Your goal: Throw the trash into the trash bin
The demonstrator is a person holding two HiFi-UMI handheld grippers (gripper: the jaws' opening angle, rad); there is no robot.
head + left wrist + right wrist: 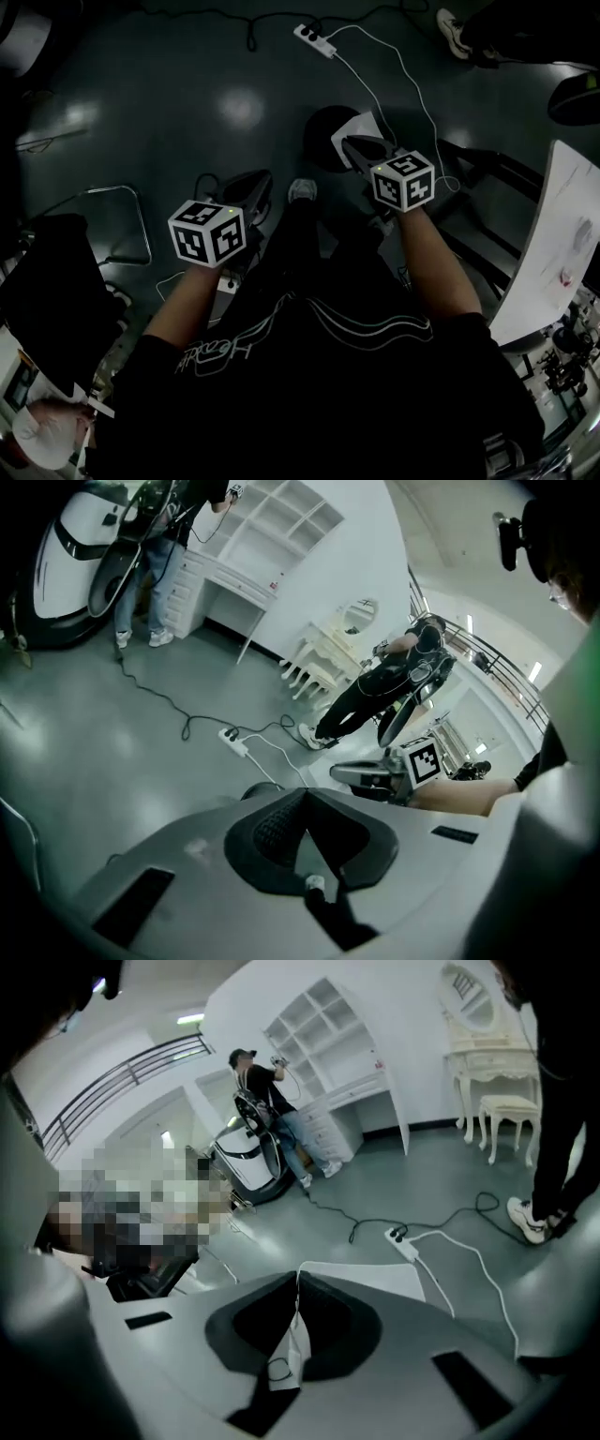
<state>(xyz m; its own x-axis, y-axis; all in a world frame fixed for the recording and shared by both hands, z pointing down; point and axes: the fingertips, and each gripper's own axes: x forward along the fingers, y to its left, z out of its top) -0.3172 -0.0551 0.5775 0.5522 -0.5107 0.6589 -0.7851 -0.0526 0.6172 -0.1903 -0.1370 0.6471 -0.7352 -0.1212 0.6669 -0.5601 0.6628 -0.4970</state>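
Observation:
A white sheet of paper (361, 127) is pinched in my right gripper (356, 147), whose jaws are shut on it. In the right gripper view the paper (370, 1279) sticks out past the closed pads. It hangs over a dark round trash bin (322, 141) on the grey floor. My left gripper (258, 187) is lower and to the left, with its jaws together and nothing between them. From the left gripper view, the right gripper (367, 775) shows ahead, and the bin's rim (258, 788) peeks over my own jaws.
A white power strip (314, 39) with a white cable lies on the floor beyond the bin. The wearer's shoe (302, 190) is between the grippers. A white board (553, 244) leans at the right and a metal frame (122, 220) stands at the left. Other people stand further off.

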